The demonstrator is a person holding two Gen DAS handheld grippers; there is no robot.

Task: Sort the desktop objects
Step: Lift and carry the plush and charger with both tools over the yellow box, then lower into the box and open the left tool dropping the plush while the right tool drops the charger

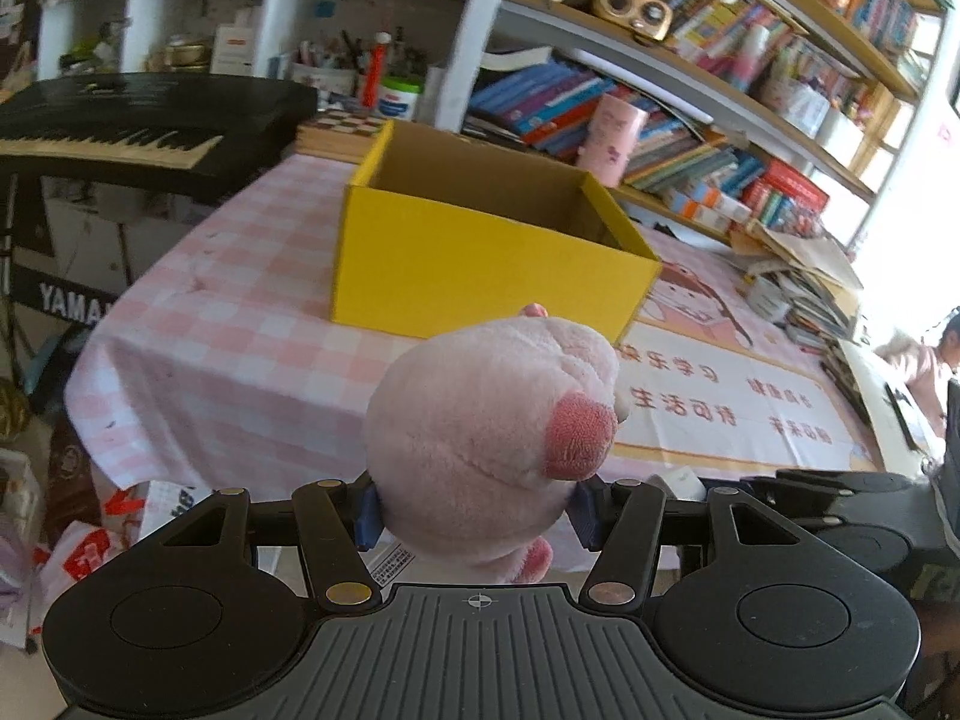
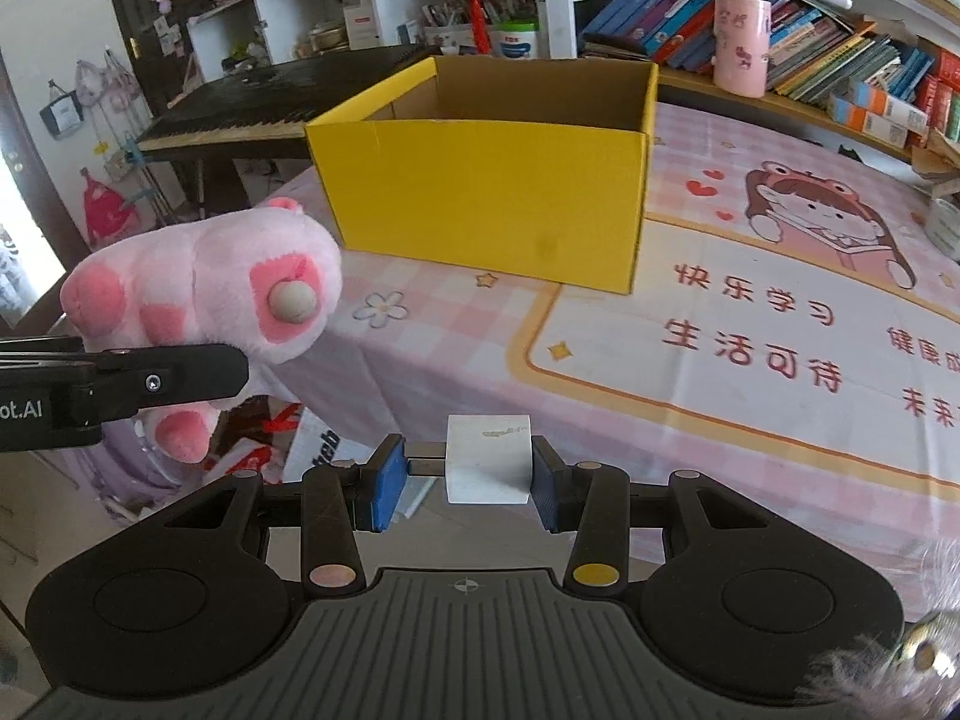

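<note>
My left gripper [image 1: 477,516] is shut on a pink plush toy [image 1: 492,438] and holds it in the air before the table's near edge. The toy also shows in the right wrist view [image 2: 210,294], at the left, with the left gripper's black finger [image 2: 174,384] under it. My right gripper [image 2: 468,480] holds a white block [image 2: 487,459]; its right pad touches the block, and a small gap shows at the left pad. An open yellow cardboard box [image 1: 480,264] stands on the pink tablecloth beyond both grippers; it also shows in the right wrist view [image 2: 486,186].
The table [image 2: 750,360] has a pink checked cloth with a cartoon print. A black keyboard piano [image 1: 138,126] stands to the left. Shelves of books [image 1: 690,120] and a pink cup [image 2: 741,42] line the back. Bags lie on the floor [image 1: 90,540] at the left.
</note>
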